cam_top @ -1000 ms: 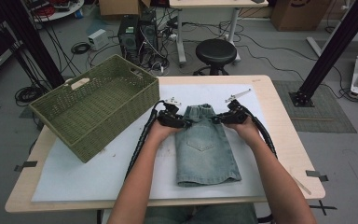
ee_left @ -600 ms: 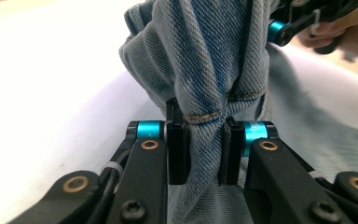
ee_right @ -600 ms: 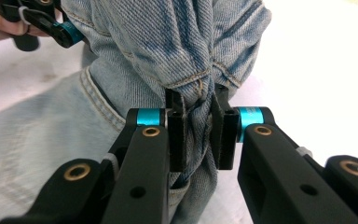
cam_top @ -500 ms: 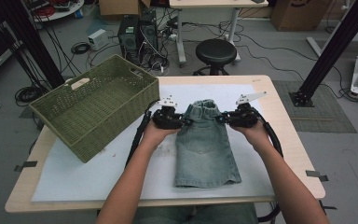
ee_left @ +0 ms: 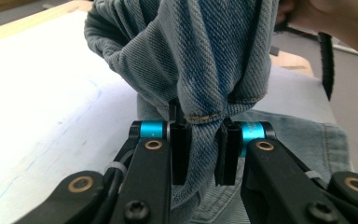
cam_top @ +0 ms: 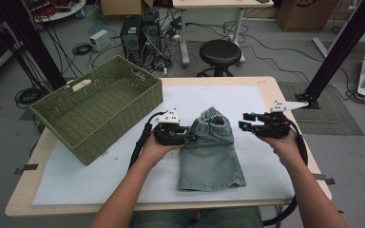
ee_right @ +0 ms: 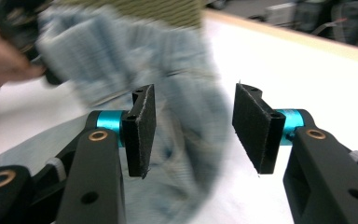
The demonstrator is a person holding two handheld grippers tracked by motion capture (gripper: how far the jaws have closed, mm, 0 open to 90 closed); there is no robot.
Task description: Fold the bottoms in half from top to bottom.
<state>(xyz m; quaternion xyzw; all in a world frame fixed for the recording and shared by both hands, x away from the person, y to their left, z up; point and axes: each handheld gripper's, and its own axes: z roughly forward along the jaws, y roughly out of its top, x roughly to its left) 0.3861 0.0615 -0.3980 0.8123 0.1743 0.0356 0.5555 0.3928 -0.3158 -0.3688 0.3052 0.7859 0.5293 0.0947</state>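
Light blue denim shorts point(cam_top: 211, 156) lie on the white mat, legs toward the person. My left gripper point(cam_top: 189, 137) is shut on the left side of the elastic waistband and holds it a little off the mat. In the left gripper view, the bunched denim point(ee_left: 205, 56) is pinched between my left gripper's point(ee_left: 200, 140) pads. My right gripper point(cam_top: 244, 124) hangs to the right of the waistband, apart from it. Its jaws have just been opening, and in the right gripper view my right gripper point(ee_right: 191, 126) stands wide with nothing pressed between the pads. The shorts point(ee_right: 121, 51) are blurred beyond it.
A green woven basket point(cam_top: 100, 107) stands on the table's left half, close to the left hand. The white mat point(cam_top: 76, 175) covers most of the wooden table point(cam_top: 285, 109). A stool point(cam_top: 220, 51), computers and cables are on the floor beyond the far edge.
Both hands have risen and moved toward the far edge. The right gripper has let go of the waistband and drawn off to the right. The left gripper still holds its side, now lifted.
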